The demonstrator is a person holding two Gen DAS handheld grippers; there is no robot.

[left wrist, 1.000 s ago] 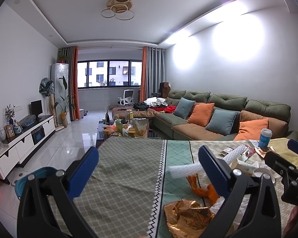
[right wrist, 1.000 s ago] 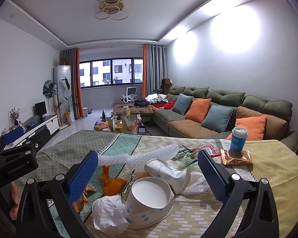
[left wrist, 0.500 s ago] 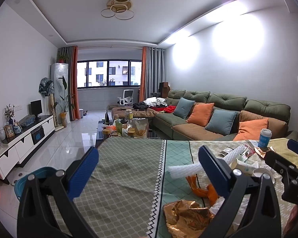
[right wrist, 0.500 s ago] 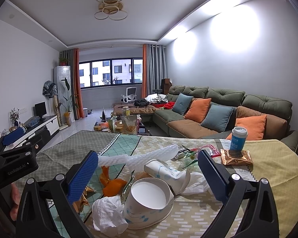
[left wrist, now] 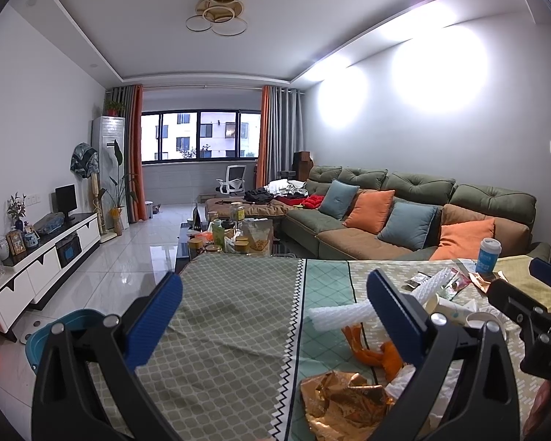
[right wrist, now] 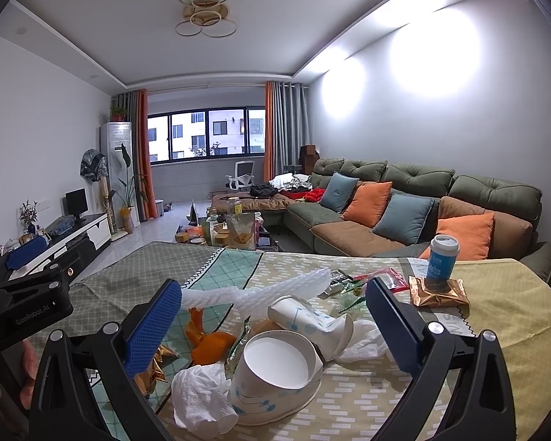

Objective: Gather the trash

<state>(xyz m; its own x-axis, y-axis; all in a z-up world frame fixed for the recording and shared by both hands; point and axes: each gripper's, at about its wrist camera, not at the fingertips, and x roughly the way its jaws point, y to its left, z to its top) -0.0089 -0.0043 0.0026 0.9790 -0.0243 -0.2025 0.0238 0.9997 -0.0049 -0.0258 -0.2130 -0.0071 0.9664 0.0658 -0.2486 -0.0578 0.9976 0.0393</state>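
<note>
Right gripper (right wrist: 273,325) wide, empty, above trash pile at near edge of table (right wrist: 496,316). Left gripper (left wrist: 273,318) also wide. Paper cup (right wrist: 275,378) light, crushes easily; take by rim. Tissue (right wrist: 202,393) soft.

Crushed paper cups (right wrist: 286,360) on sides, touching; crumpled tissue (right wrist: 202,397) beside; orange peel (right wrist: 207,341); gold wrapper (left wrist: 343,397) crumpled.

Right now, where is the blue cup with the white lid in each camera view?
Left wrist: blue cup stands far right, at the table's far edge.
Right wrist: blue cup stands right of centre, on a gold wrapper.
Shared landmark: orange cushion behind it.
</note>
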